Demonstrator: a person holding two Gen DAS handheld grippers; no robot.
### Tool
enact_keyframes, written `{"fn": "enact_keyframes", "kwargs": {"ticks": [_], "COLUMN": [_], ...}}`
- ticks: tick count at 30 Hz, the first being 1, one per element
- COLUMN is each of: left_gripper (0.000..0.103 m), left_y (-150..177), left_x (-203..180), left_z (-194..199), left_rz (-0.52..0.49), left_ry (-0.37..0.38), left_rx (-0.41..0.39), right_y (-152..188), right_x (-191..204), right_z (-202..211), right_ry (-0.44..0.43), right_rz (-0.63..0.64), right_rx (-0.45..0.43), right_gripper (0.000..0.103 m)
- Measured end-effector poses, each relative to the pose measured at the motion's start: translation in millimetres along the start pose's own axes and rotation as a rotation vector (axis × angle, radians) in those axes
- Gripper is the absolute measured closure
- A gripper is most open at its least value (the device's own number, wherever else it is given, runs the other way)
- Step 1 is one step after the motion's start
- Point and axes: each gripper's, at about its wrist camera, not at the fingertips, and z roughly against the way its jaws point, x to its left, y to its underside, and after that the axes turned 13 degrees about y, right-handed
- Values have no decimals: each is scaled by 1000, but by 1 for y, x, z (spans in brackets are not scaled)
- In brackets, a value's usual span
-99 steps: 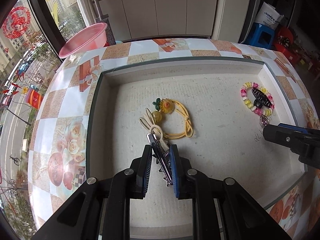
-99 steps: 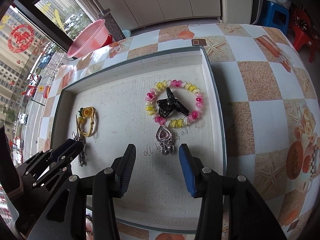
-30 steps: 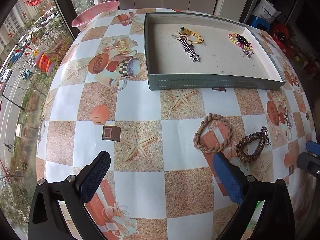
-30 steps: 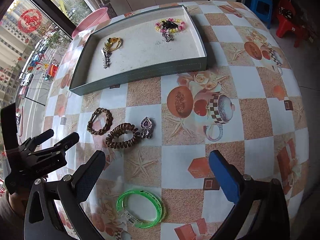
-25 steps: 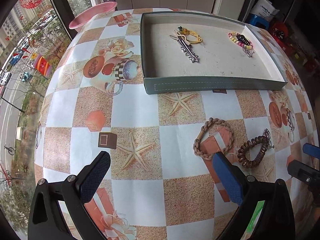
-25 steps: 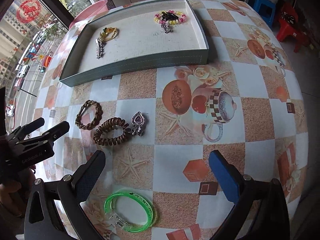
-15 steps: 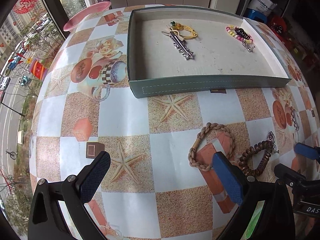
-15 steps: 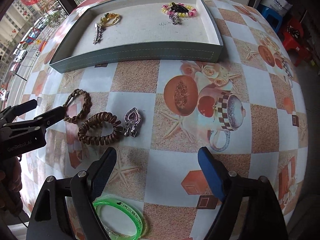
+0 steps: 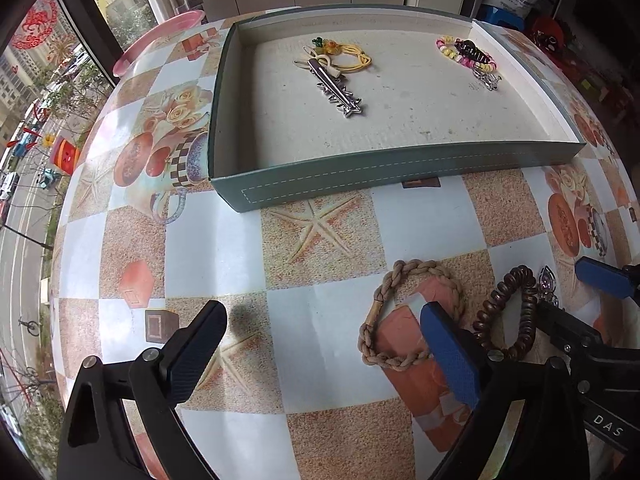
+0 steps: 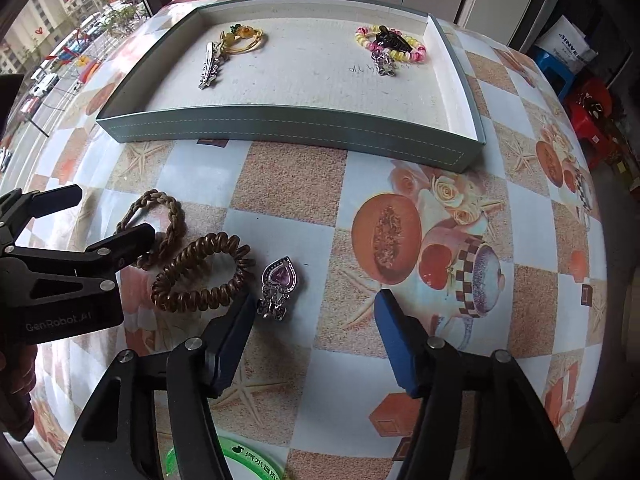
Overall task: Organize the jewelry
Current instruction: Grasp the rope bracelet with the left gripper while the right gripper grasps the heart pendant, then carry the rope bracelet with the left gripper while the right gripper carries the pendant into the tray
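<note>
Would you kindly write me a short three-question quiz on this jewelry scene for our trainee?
1. True or false: the braided bracelet lies inside the tray.
2. Which item sits nearest the right gripper? A) heart pendant B) silver hair clip C) beaded bracelet
3. Fill in: the green bangle lies on the ____, outside the tray.

Key: 1 false; 2 A; 3 table.

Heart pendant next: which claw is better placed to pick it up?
Right. The right claw is open with the heart pendant just ahead of its left finger. The left claw is open by the braided bracelet, farther away.
</note>
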Motion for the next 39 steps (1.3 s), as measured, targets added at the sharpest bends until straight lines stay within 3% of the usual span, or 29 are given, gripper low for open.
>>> {"fn": "enact_keyframes", "kwargs": {"ticks": [2, 7, 12, 14, 16, 19, 24, 34, 39], "left_gripper": [3, 24, 39, 44, 70, 84, 84, 84, 84], "left_y": [-1, -1, -1, 0, 1, -1, -1, 10, 10], "left_x": [-4, -17, -25, -28, -31, -27, -14, -11, -11], "left_z": [2, 7, 11, 12, 15, 15, 21, 56, 74], "left_rz": [-14, -46, -45, -52, -66, -53, 19, 64, 56], "left_ry": [3, 35, 65, 62, 66, 74, 131, 183, 195], "left_rx": [-5, -6, -4, -15, -22, -20, -28, -80, -152], "right_y": [-4, -7, -12, -12, -11, -8, -4, 11, 14], "right_x": [2, 4, 8, 6, 3, 0, -16, -47, -57], "right_z": [0, 0, -2, -1, 0, 1, 0, 12, 20], "right_ry": [0, -3, -6, -9, -18, -35, -105, -193, -224], "right_rz": [8, 16, 15, 9, 2, -13, -95, -225, -266], "right_rx": [-7, -8, -5, -3, 2, 5, 35, 60, 65], "right_gripper": [49, 59, 73, 84, 84, 84, 84, 84, 84]}}
